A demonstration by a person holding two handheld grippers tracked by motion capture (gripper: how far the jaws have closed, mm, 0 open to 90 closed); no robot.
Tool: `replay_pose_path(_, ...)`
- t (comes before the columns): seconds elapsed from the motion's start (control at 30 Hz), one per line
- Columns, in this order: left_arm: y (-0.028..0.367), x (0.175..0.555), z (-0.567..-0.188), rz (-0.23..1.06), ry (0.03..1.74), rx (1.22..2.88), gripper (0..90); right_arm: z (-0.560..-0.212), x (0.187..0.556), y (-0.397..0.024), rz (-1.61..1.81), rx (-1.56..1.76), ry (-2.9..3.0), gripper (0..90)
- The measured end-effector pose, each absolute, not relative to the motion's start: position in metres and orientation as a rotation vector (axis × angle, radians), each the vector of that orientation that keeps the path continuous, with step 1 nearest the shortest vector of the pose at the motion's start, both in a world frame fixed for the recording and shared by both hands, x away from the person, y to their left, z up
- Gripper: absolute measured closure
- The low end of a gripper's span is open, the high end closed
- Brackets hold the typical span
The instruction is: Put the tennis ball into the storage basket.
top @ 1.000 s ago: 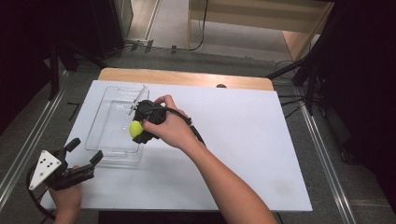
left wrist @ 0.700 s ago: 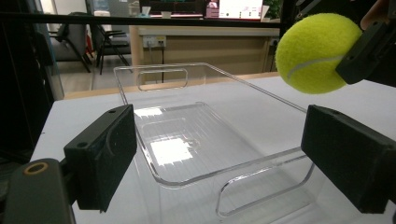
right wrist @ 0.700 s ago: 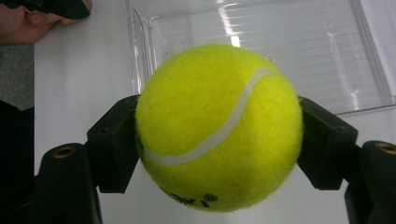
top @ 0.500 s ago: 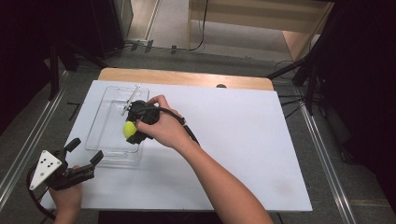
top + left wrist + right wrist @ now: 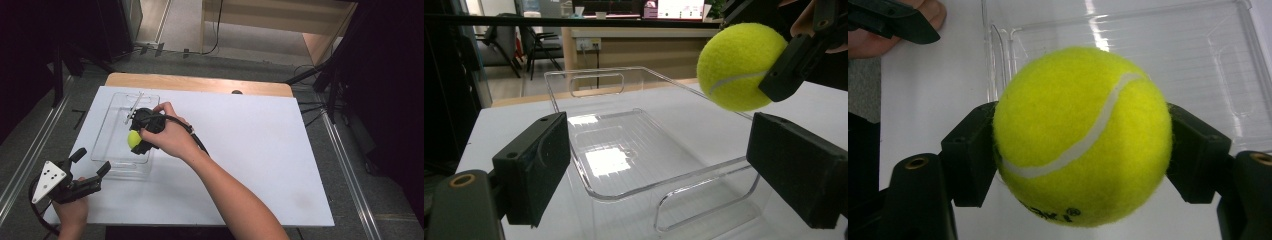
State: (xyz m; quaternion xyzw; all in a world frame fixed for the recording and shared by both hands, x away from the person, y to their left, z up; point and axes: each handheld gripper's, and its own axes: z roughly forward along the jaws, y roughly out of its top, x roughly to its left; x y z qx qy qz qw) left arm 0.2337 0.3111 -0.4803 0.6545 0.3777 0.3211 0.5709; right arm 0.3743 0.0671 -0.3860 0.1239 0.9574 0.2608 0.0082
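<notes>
**One ball clamped above the clear tray**

Two black jaws of the right gripper (image 5: 139,136) are pressing on either side of a yellow-green tennis ball (image 5: 1080,137), clamping it firmly; the right gripper view is showing the felt bulging between the pads. In the high view the ball (image 5: 133,138) is hanging over the clear plastic tray (image 5: 107,131), toward its near end, and the left gripper view is showing it raised above the tray's rim rather than resting inside.

The left gripper (image 5: 90,167) is sitting just off the tray's near left corner, its jaws standing wide apart with nothing between them, the near handle cutout of the tray (image 5: 659,175) lying ahead of them.

The tray is lying on a white board (image 5: 250,150) that is covering most of a wooden table (image 5: 200,84), whose bare edge is showing at the far side. Grey floor, metal rails and trailing cables are surrounding the table; chairs and a wooden counter are standing farther back in the room.
</notes>
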Motion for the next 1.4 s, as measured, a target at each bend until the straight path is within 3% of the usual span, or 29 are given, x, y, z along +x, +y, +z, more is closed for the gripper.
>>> replay_pose_path(1.4, 0.311, 0.234, -0.48, 0.752, 0.884, 1.537, 11.1, -0.419, 0.384, 0.088, 0.745, 0.338, 3.006, 23.7)
